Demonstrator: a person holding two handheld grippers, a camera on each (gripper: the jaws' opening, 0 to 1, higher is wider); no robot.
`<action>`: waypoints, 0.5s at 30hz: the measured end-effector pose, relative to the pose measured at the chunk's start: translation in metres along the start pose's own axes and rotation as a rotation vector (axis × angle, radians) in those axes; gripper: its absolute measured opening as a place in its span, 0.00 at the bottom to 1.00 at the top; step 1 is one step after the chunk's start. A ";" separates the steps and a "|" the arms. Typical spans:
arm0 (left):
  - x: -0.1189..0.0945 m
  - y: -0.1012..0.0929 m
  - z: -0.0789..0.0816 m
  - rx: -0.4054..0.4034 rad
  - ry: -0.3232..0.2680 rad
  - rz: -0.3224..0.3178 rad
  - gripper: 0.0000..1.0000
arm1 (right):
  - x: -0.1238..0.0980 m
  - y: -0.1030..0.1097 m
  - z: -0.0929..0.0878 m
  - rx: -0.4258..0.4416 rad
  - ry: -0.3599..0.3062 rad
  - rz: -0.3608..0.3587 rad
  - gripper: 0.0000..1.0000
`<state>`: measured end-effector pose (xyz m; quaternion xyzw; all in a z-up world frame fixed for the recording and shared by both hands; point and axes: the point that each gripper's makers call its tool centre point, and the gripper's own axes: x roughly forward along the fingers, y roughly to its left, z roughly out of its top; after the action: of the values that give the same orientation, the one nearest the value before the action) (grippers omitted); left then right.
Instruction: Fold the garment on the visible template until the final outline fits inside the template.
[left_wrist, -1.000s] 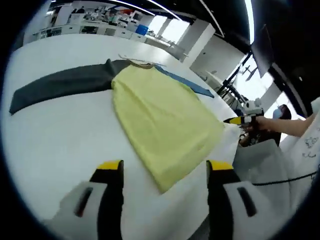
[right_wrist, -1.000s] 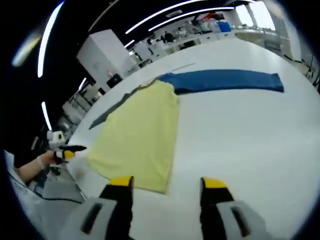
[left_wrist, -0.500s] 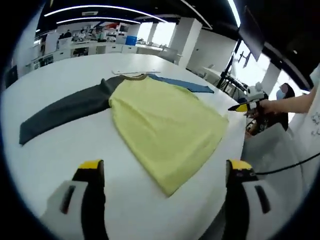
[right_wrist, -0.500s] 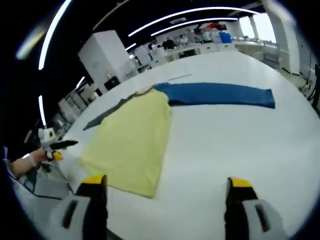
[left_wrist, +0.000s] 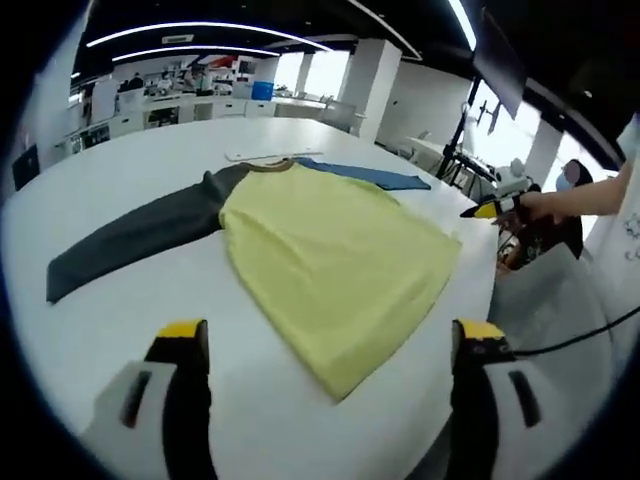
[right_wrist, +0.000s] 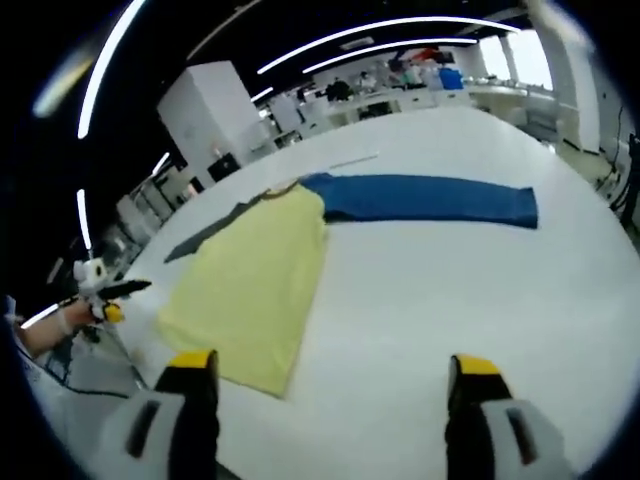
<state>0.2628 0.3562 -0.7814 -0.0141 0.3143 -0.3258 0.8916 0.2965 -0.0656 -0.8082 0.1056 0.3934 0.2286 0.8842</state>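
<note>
**Garment lies spread flat; folding not yet begun**

The garment (left_wrist: 330, 265) lies open on the white table (left_wrist: 120, 330), a yellow body with two long sleeves stretched out to opposite sides. In the left gripper view the grey sleeve (left_wrist: 140, 235) runs off to the left and the blue sleeve (left_wrist: 365, 175) shows at the far right of the collar (left_wrist: 265, 166). In the right gripper view the same garment (right_wrist: 250, 280) sits to the left, the blue sleeve (right_wrist: 425, 198) reaching right across the table (right_wrist: 450, 290), the grey sleeve (right_wrist: 205, 232) trailing away far left.

No fold appears anywhere: both sleeves are fully extended and the hem hangs near the table's near edge. A thin pale strip (left_wrist: 270, 154) lies just beyond the collar; whether it belongs to the template cannot be told, and no template outline can be made out under the cloth.

The left gripper (left_wrist: 330, 345) hovers above the near hem with its jaws spread wide and nothing between them. The right gripper (right_wrist: 330, 375) likewise stands wide apart and empty over bare table, beside the garment's right edge. Each gripper also appears small at the edge of the other's view, in a hand.

By the look of it the whole job remains: sleeves inward, then the body folded down.
</note>
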 end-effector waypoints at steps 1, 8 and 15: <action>0.000 0.000 0.001 0.002 -0.001 0.002 0.97 | -0.002 -0.007 0.003 0.000 -0.005 -0.006 0.96; 0.003 -0.002 0.011 0.001 -0.036 0.037 0.94 | -0.013 -0.040 0.018 -0.008 -0.010 -0.037 0.93; -0.004 -0.013 0.012 0.001 -0.060 0.067 0.91 | -0.020 -0.074 0.042 -0.009 -0.034 -0.083 0.90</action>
<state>0.2595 0.3460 -0.7665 -0.0130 0.2876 -0.2951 0.9111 0.3397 -0.1402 -0.7948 0.0892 0.3812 0.1918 0.9000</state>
